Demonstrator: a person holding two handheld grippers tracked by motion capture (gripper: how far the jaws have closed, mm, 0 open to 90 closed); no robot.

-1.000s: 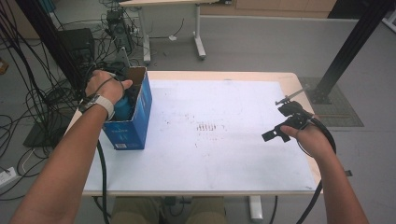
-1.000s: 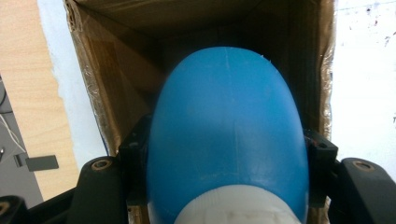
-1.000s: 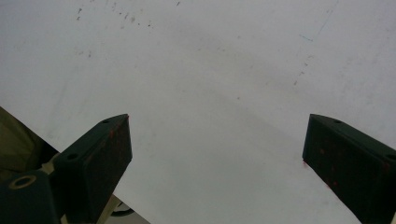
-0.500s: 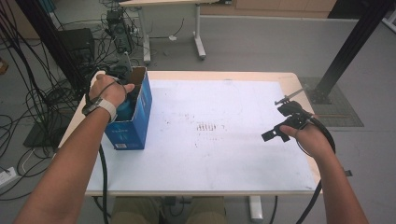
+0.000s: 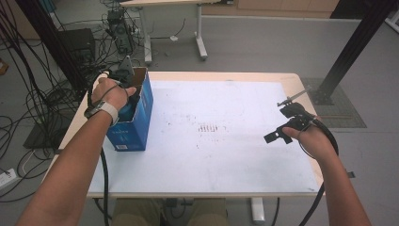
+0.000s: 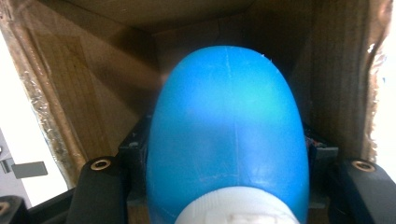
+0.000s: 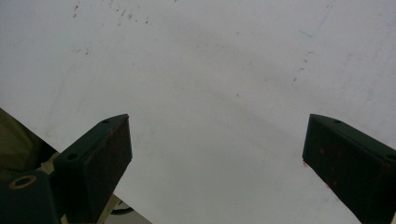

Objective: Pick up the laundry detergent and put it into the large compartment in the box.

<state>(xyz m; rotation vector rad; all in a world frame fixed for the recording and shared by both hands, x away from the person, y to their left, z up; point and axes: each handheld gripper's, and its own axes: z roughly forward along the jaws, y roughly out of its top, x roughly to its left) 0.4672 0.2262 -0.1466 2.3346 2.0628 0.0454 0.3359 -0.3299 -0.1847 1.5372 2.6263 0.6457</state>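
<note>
— Anything new at 9 o'clock since a second ago?

— Hardly. Same spot for the left hand (image 5: 109,93), over the open top of the blue box (image 5: 136,127) at the counter's (image 5: 226,155) 9 o'clock edge. Only a slight shift there, no real travel.

— And the left gripper (image 6: 229,186)?

— Clamped as before on the blue bottle (image 6: 226,126), jaws pressed against both flanks. White cap (image 6: 233,212) toward the camera, body pointing into the cardboard interior.

— So where exactly for the bottle?

— Inside the box, between its brown walls, off the floor as far as can be told. Hidden bottom, so no telling whether touching down.

— Meaning for the job?

— Probably a pause mid-transfer: not released, not clear of the box. Going in or coming out, hard to say from this.

— Right side?

— Right gripper (image 5: 287,120) unchanged at 3 o'clock, jaws spread wide, holding nothing, aimed at bare white counter. Likely just waiting.
</note>
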